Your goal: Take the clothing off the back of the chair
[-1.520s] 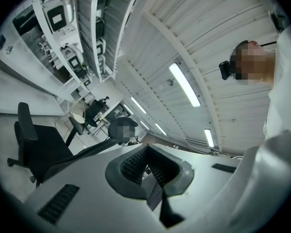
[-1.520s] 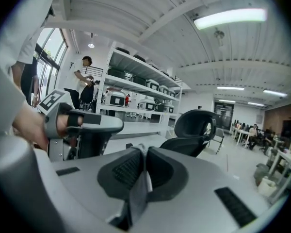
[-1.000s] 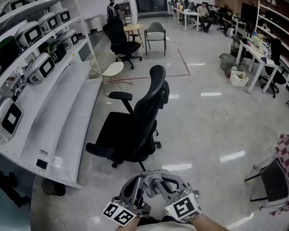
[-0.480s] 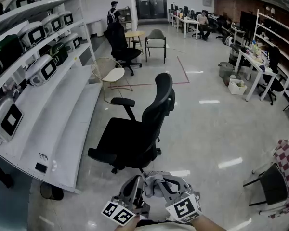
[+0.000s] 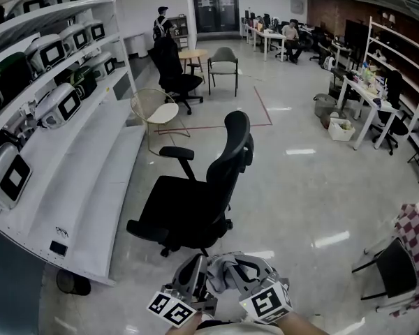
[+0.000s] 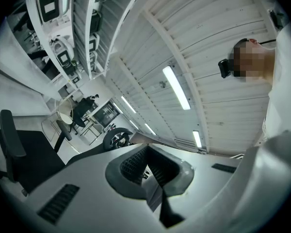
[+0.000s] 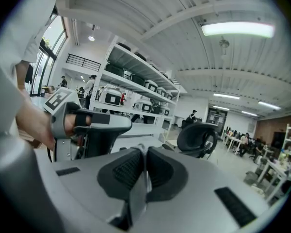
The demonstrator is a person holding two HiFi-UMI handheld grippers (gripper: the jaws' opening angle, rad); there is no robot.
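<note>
A black office chair [image 5: 195, 187] stands on the glossy floor in the middle of the head view, and its backrest [image 5: 232, 145] is bare. At the bottom edge, a bunched grey garment [image 5: 227, 269] hangs between my two grippers, well short of the chair. My left gripper [image 5: 197, 267] is shut on a fold of it, and my right gripper [image 5: 248, 271] is shut on another. In the left gripper view a thin grey strip of the garment [image 6: 155, 198] sits between the closed jaws [image 6: 146, 166]. The right gripper view shows the garment [image 7: 136, 203] pinched in its jaws [image 7: 144, 166], with the chair [image 7: 199, 137] beyond.
White tiered shelving [image 5: 91, 159] with boxy devices runs along the left. A round wire chair [image 5: 157, 107] and more chairs [image 5: 223, 61] stand behind. Desks [image 5: 377, 89] line the right wall. A chair with red checked cloth [image 5: 412, 246] is at the right edge. A person [image 5: 160, 23] stands far back.
Both grippers keep their hold on the grey garment at the bottom of the view. The view has shifted slightly, so the chair sits a bit differently in the frame.
</note>
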